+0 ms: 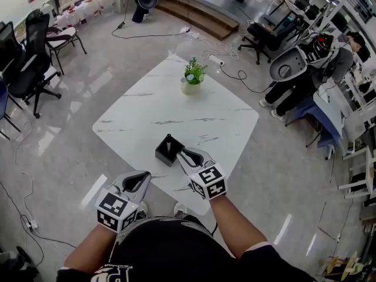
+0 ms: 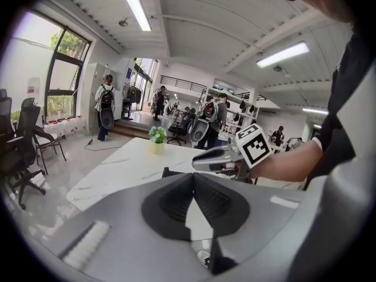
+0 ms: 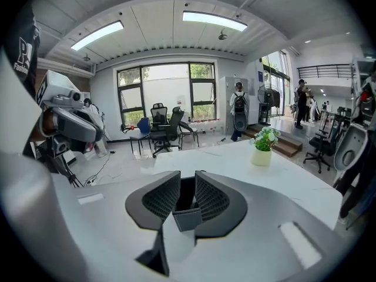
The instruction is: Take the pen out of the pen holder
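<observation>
A black square pen holder (image 1: 166, 153) stands on the white marble table (image 1: 176, 104) near its front edge, and a dark pen (image 1: 168, 140) sticks up out of it. My right gripper (image 1: 181, 152) is just to the holder's right, tips almost at its rim. In the right gripper view its jaws (image 3: 188, 187) stand a little apart, the holder's dark body (image 3: 187, 197) showing in the gap; they are open and hold nothing. My left gripper (image 1: 147, 174) hovers at the table's front edge, left of and nearer than the holder. Its tips (image 2: 192, 177) meet, shut and empty.
A small potted plant (image 1: 191, 77) sits at the table's far side. Office chairs (image 1: 26, 63) stand to the left, more chairs and equipment (image 1: 294, 69) to the right, with cables (image 1: 235, 69) on the floor. Several people stand in the background (image 2: 106, 107).
</observation>
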